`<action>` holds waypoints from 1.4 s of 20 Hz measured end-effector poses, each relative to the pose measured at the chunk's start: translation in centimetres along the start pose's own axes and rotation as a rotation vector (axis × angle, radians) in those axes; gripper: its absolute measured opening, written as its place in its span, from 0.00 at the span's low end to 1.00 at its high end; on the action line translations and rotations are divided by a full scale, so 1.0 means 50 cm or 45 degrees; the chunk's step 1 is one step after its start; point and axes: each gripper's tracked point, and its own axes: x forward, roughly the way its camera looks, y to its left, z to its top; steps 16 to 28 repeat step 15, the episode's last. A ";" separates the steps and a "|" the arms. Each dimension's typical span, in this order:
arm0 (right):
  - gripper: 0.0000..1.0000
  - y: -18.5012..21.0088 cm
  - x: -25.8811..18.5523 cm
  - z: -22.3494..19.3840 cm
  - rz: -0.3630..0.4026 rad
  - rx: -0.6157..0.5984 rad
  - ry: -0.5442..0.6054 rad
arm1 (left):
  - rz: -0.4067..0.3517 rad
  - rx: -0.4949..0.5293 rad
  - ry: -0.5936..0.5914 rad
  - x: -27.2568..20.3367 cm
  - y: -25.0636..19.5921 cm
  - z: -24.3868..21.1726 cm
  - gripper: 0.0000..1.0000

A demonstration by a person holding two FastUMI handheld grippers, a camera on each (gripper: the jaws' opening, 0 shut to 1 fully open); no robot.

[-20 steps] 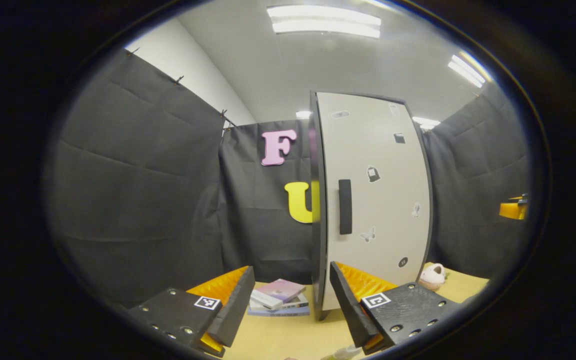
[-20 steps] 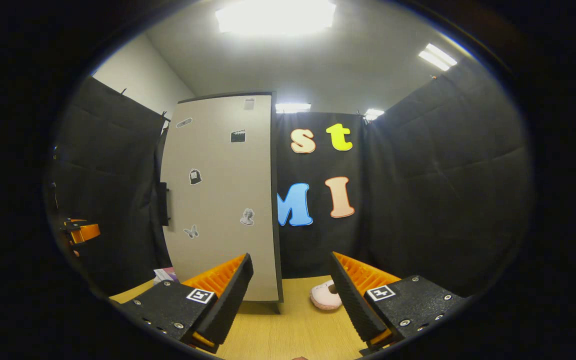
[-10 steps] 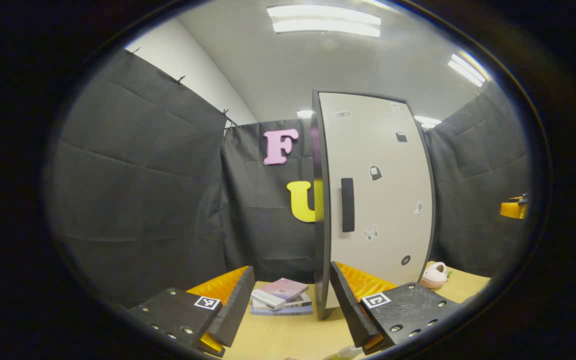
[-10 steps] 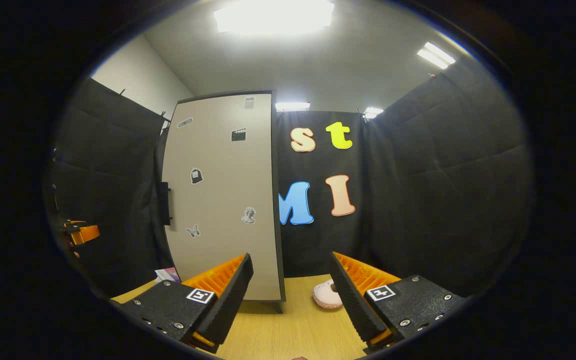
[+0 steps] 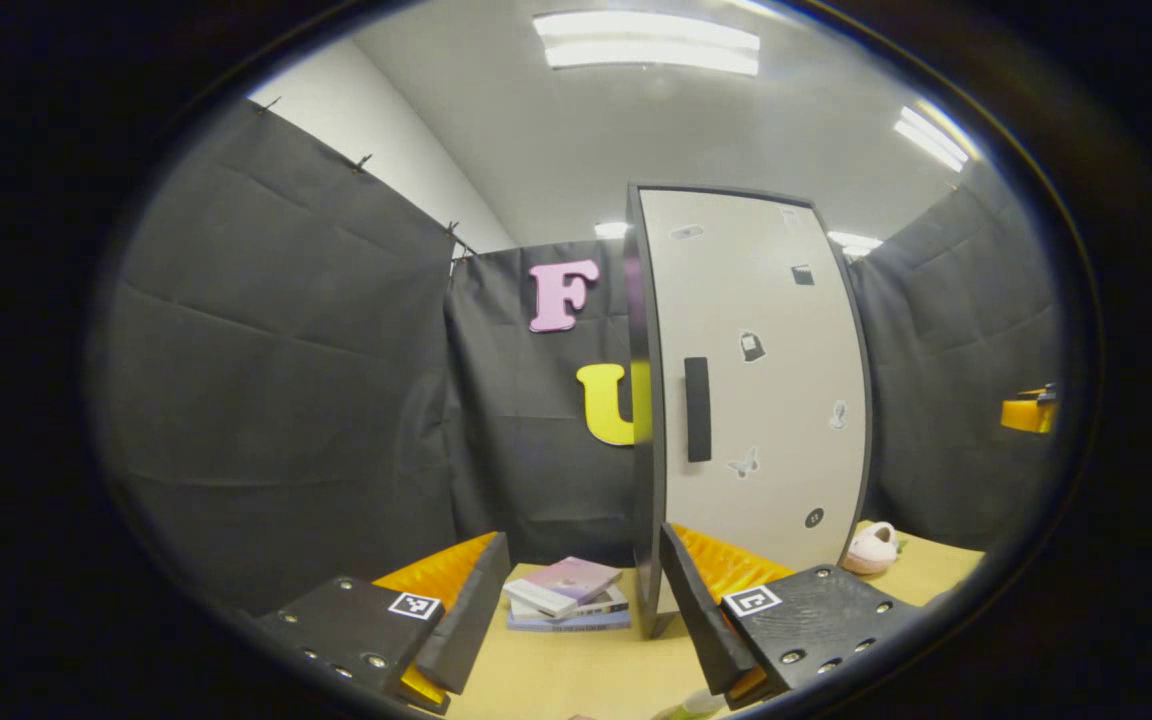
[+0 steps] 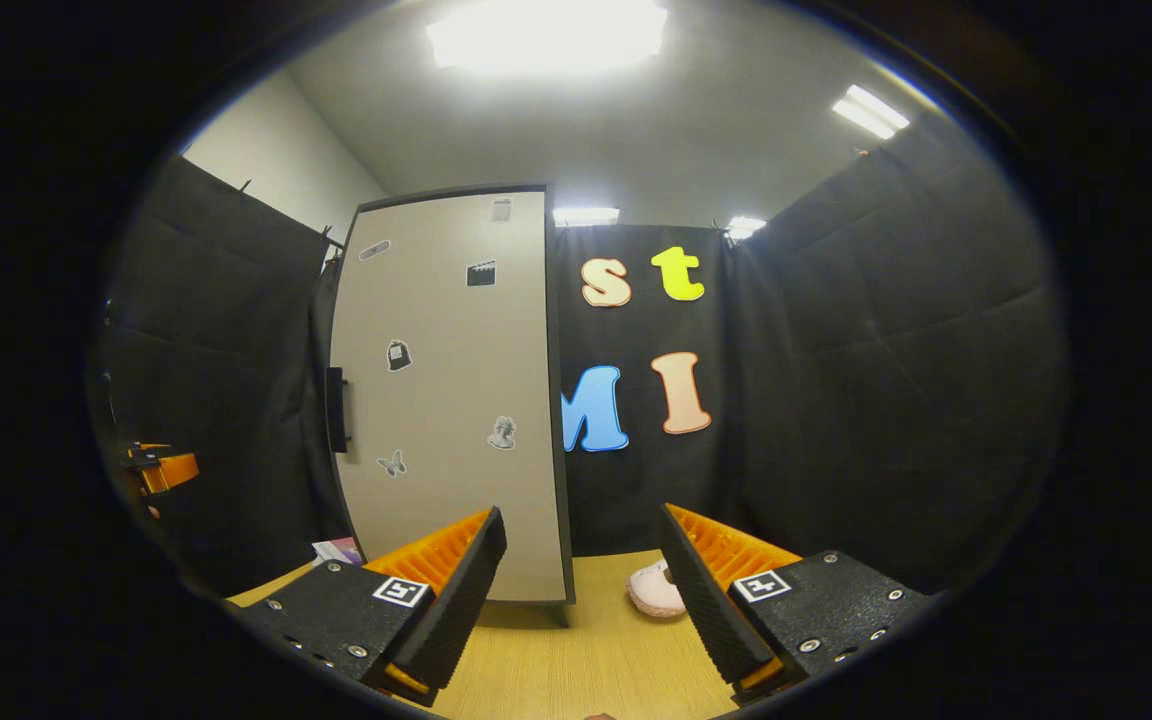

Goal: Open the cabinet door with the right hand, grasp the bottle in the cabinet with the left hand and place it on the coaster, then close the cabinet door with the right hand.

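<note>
Wooden table (image 6: pixel 576 670) bare before both wide-apart grippers (image 5: pixel 581 610) (image 6: pixel 581 590), cabinet door (image 5: pixel 756 380) seemingly flush shut.

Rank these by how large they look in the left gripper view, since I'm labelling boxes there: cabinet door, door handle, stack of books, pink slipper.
1. cabinet door
2. stack of books
3. door handle, long but narrow
4. pink slipper

Handle and slipper look close; the slipper sits nearer the warped rim, so that order is unsure.

Light wooden table (image 6: pixel 576 670), upright cabinet (image 5: pixel 756 400), stacked books (image 5: pixel 566 595) beside it, pink slipper (image 6: pixel 653 590) nearby
</note>
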 end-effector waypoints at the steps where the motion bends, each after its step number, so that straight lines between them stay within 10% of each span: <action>1: 0.94 0.001 -0.001 0.000 -0.001 0.007 -0.003 | 0.001 -0.002 -0.001 0.000 0.001 0.000 0.91; 28: 0.94 0.027 -0.003 0.004 -0.002 0.017 -0.031 | 0.018 0.009 -0.018 -0.003 0.006 0.006 0.91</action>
